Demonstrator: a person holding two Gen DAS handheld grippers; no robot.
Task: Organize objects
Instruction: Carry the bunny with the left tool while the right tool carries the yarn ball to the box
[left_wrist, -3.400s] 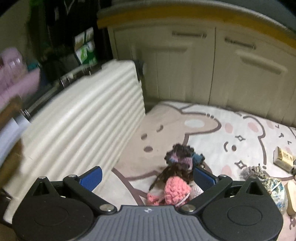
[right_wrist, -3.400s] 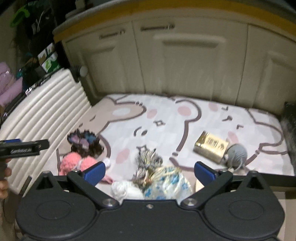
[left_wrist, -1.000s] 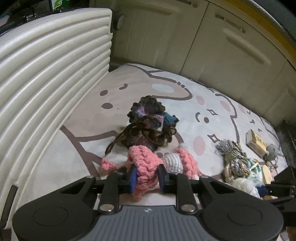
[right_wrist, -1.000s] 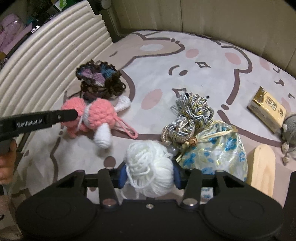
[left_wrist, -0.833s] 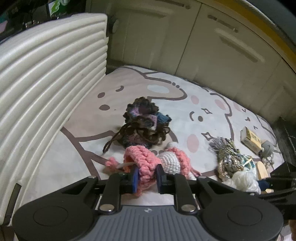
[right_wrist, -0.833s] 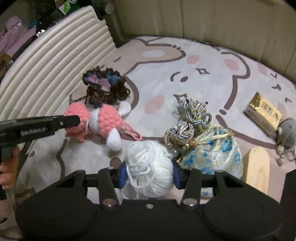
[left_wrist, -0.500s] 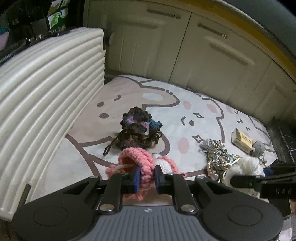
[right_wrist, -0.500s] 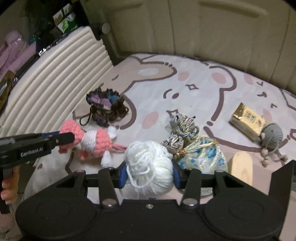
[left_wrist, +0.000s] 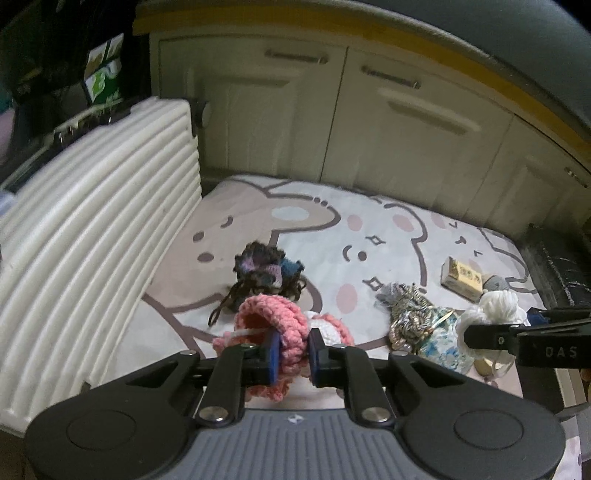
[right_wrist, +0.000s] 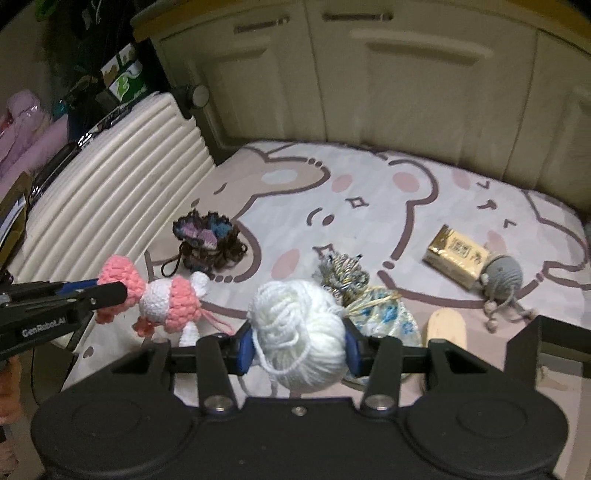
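Left gripper (left_wrist: 291, 349) jaws clamped on pink crochet doll (right_wrist: 159, 295), right gripper (right_wrist: 299, 349) jaws clamped on white yarn ball (right_wrist: 299, 332), both held above the bear-print mat (right_wrist: 369, 192).

Both cameras ride on the tongs and look forward and steeply down along their fingers at a cartoon-printed mat (left_wrist: 388, 236) before cream cabinet doors (right_wrist: 424, 92). The left view sits near the ribbed white case (left_wrist: 92, 229), the right one further right. Both share the mat, the dark crochet pouch (right_wrist: 207, 240) and the gold box (left_wrist: 461, 277); each sees the other's tongs.
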